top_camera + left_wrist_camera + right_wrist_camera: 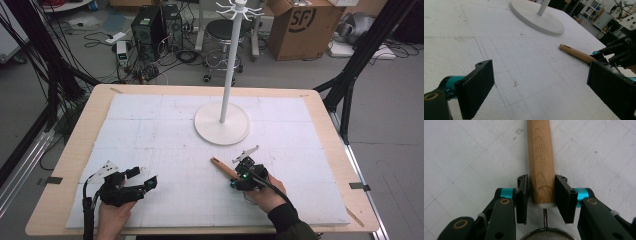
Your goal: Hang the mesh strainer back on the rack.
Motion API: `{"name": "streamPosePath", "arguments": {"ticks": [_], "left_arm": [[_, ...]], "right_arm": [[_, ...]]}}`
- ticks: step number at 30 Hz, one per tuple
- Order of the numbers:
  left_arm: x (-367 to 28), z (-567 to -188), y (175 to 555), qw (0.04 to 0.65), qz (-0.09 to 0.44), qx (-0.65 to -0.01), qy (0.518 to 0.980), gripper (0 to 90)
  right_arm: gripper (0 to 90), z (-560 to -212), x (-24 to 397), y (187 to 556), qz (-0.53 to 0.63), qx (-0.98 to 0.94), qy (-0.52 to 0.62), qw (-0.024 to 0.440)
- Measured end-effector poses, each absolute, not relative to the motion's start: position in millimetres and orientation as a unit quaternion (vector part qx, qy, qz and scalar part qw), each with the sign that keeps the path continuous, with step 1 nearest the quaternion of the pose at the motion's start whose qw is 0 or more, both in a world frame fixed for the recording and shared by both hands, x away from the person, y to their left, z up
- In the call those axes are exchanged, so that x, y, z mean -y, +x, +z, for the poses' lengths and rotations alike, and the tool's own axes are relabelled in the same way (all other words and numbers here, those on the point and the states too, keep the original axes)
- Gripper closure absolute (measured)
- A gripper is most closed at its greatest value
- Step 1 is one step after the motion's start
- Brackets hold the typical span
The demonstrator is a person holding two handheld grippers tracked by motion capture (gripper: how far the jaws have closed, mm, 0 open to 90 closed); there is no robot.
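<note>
A wooden handle stamped "KITCHEN TOOL" runs away from my right gripper, whose two pads press on its sides near the end. Below the jaws a thin wire leads to a metal mesh strainer bowl. From above, the handle points up-left out of the right gripper at the front right of the white foam mat. My left gripper rests at the front left, jaws wide open with nothing between them. In its view the handle lies on the mat at the right.
A white stand with a round base and tall pole with hooks on top sits at the mat's middle back. The wooden table rim frames the mat. Beyond the table are a stool, a cardboard box and computer cases.
</note>
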State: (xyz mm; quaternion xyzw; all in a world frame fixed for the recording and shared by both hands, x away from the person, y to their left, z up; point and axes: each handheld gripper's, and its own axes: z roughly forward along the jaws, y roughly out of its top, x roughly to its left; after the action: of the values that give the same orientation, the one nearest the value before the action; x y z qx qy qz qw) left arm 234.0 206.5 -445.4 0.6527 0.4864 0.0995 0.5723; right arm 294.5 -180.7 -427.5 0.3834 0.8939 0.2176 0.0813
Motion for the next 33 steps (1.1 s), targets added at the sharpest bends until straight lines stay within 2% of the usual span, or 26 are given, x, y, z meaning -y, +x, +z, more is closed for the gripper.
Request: {"name": "streamPosePath", "arguments": {"ticks": [8, 13, 21, 33], "left_arm": [[-202.9, -446.1, 235.3, 0.57, 0.095, -0.484, 0.657, 8.1], [-204.3, -445.6, 234.7, 0.571, 0.096, -0.484, 0.656, 8.2], [-203.8, -445.3, 234.9, 0.573, 0.095, -0.484, 0.655, 8.1], [-209.0, -444.7, 234.4, 0.576, 0.094, -0.487, 0.65, 8.1]], "right_arm": [[65.1, -420.2, 165.5, 309.0, 0.144, -0.914, 0.375, 0.054], [67.8, -418.5, 157.9, 310.5, 0.12, -0.922, 0.363, 0.059], [69.3, -419.4, 163.0, 306.4, 0.142, -0.924, 0.349, 0.067], [69.2, -420.7, 184.1, 306.1, 0.211, -0.91, 0.356, 0.028]]}}
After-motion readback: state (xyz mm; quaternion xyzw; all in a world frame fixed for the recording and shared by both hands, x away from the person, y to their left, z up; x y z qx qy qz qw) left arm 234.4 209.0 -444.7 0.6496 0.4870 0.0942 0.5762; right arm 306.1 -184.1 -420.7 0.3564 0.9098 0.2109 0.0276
